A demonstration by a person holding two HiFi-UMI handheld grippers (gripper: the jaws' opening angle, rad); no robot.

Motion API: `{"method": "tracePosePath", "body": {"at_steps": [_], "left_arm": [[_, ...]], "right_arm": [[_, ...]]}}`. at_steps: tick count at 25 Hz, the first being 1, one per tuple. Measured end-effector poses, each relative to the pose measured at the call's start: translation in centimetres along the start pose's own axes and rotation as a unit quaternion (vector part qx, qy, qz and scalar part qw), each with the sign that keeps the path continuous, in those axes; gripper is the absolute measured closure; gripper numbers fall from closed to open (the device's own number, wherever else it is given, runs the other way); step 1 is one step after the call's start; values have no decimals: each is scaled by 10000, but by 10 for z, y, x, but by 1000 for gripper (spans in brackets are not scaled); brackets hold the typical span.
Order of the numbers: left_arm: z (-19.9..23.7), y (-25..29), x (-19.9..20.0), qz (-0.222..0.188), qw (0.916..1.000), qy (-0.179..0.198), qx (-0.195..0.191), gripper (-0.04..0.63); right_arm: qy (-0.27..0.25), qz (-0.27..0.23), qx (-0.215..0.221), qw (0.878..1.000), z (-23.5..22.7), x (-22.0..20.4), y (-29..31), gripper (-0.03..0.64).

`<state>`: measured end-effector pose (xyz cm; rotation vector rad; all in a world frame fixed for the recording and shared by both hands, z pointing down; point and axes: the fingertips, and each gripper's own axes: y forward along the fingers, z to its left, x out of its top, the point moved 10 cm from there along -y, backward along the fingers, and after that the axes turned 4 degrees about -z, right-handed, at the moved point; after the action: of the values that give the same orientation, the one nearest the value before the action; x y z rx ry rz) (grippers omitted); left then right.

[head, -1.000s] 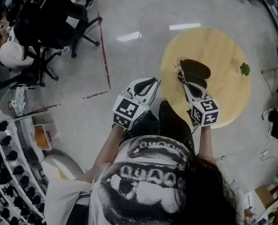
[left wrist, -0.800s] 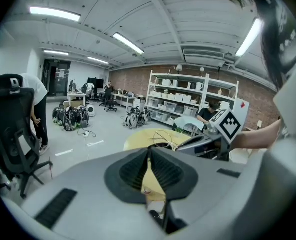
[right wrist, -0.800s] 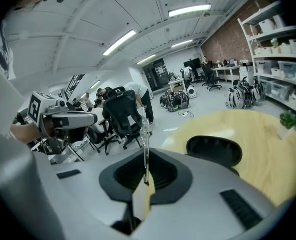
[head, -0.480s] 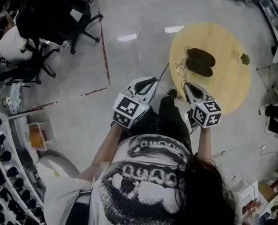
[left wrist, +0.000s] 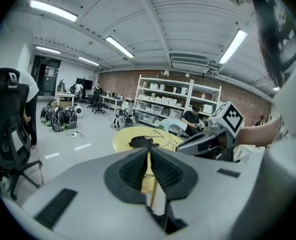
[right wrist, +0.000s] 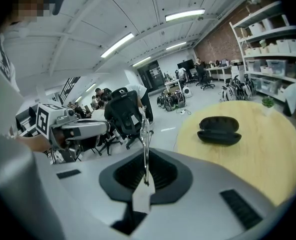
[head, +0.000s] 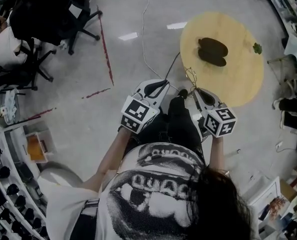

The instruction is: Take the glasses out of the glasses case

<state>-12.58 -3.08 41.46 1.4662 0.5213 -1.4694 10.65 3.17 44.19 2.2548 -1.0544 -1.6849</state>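
A grey floor [head: 78,109] spread beneath both sets of fingers, with a black office chair [head: 58,14] far out beyond the left ones. The round yellow tabletop [head: 238,81] lay ahead of the right fingers and off to their right side, and its near edge did not pass under them.

The left gripper [head: 162,86] pointed forward over the floor. Its fingers [left wrist: 134,168] were pressed together with nothing between them. Just beside it, the right gripper [head: 195,90] pointed the same way. Its fingers [right wrist: 160,176] were clamped on the glasses [head: 191,76], pinching the thin wire frame [right wrist: 146,134] so that it stood up out of the grip above the fingertips. A small white tag [right wrist: 142,198] hung at the pinch point.

The black glasses case [head: 212,51] sat open on the tabletop, well apart from the right fingers and straight ahead of them, lid hinged back and both shells showing. From the left fingers it appeared beyond and slightly left of their tips [left wrist: 142,142].

A small green plant [head: 257,48] rested on the tabletop, farther from the right fingers than the case and out to its right.
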Motion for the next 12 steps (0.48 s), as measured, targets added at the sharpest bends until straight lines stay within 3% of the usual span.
{"method": "tracePosePath", "body": {"at_steps": [12], "left_arm": [[-25, -6, -8, -23, 9999, -32, -126, 569]], "right_arm": [[-65, -3, -105, 9999, 7, -7, -28, 604]]}}
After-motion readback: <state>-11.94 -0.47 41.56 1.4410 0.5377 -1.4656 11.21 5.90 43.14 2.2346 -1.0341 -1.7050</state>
